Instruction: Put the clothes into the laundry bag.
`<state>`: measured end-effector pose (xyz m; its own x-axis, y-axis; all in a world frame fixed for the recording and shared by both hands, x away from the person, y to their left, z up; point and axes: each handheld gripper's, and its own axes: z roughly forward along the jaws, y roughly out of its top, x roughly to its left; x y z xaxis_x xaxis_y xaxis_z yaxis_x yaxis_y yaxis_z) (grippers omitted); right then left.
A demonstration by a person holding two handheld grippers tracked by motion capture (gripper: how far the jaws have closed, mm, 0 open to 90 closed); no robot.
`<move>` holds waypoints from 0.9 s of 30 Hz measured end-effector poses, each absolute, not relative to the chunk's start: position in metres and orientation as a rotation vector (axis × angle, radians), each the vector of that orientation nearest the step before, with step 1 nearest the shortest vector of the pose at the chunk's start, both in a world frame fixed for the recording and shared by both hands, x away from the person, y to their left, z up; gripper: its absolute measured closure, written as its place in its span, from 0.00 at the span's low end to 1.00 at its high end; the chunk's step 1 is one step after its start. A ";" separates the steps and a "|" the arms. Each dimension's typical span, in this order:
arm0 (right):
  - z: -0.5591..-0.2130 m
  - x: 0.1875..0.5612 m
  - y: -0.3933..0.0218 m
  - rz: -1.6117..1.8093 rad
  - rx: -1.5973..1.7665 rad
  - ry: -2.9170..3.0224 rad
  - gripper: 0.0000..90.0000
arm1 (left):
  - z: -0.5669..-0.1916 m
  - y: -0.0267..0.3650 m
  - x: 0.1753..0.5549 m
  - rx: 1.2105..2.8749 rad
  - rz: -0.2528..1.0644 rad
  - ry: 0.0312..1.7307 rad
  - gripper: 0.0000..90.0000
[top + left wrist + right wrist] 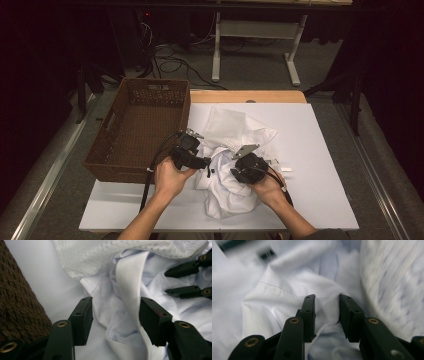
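Left gripper: my jaws stand half open. A fold of the white shirt lies between them, not pinched.
Right gripper: my jaws are half open over shirt cloth. I cannot tell if they grip it.
Shirt: crumpled on the white table, between both grippers.
Basket: brown, farther left.

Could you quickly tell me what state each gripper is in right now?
Left gripper: open, white shirt fabric between its jaws.
Right gripper: open, shirt fabric between its jaws.
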<state>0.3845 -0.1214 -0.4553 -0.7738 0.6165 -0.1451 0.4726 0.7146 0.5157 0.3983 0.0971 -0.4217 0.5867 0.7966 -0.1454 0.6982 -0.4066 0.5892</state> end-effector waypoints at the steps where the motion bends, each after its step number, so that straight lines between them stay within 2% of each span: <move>1: -0.460 0.384 -0.125 0.634 0.849 2.621 0.77 | -0.422 0.097 0.400 2.205 0.210 1.187 0.49; 6: -0.476 0.378 -0.144 0.587 0.818 2.622 0.84 | -0.420 0.096 0.404 2.195 0.207 1.196 0.47; 11: -0.478 0.381 -0.163 0.604 0.866 2.636 0.87 | -0.414 0.097 0.412 2.181 0.238 1.222 0.48; 23: -0.478 0.386 -0.174 0.574 0.880 2.642 0.88 | -0.436 0.057 0.439 2.307 0.314 1.322 0.45; 27: -0.477 0.387 -0.179 0.556 0.895 2.634 0.88 | -0.444 0.051 0.455 2.285 0.259 1.388 0.44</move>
